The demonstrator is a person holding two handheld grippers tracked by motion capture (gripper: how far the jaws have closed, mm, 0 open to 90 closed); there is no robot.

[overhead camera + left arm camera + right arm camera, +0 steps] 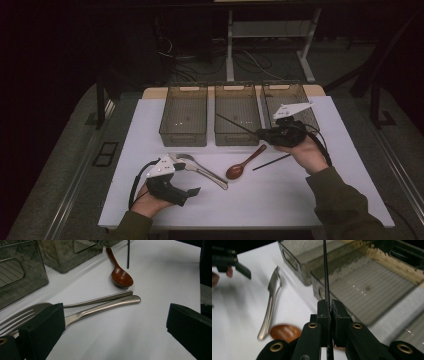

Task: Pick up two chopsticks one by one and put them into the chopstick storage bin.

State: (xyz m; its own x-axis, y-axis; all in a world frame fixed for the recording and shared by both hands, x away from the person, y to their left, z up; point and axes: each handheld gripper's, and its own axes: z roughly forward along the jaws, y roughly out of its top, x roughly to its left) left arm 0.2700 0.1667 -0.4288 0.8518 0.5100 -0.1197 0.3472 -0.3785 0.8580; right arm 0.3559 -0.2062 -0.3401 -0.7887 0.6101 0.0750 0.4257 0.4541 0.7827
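Observation:
My right gripper (261, 133) (330, 307) is shut on a thin black chopstick (235, 125) (325, 272), held above the front edge of the middle smoky bin (237, 137) (362, 287); the stick points up and left over that bin. A second black chopstick (271, 162) (128, 253) lies on the white table beside a brown wooden spoon (243, 164) (121, 277) (285, 332). A metal fork and spoon (200, 169) (100, 303) (270, 305) lie side by side. My left gripper (187, 194) (115, 332) is open just in front of their handles, with nothing between its jaws.
Three smoky see-through bins stand in a row at the back: left (184, 135) (20, 272), middle, and right (292, 97). The white table (260, 200) ends near my forearms. Cables and desk legs (230, 55) lie on the dark floor beyond.

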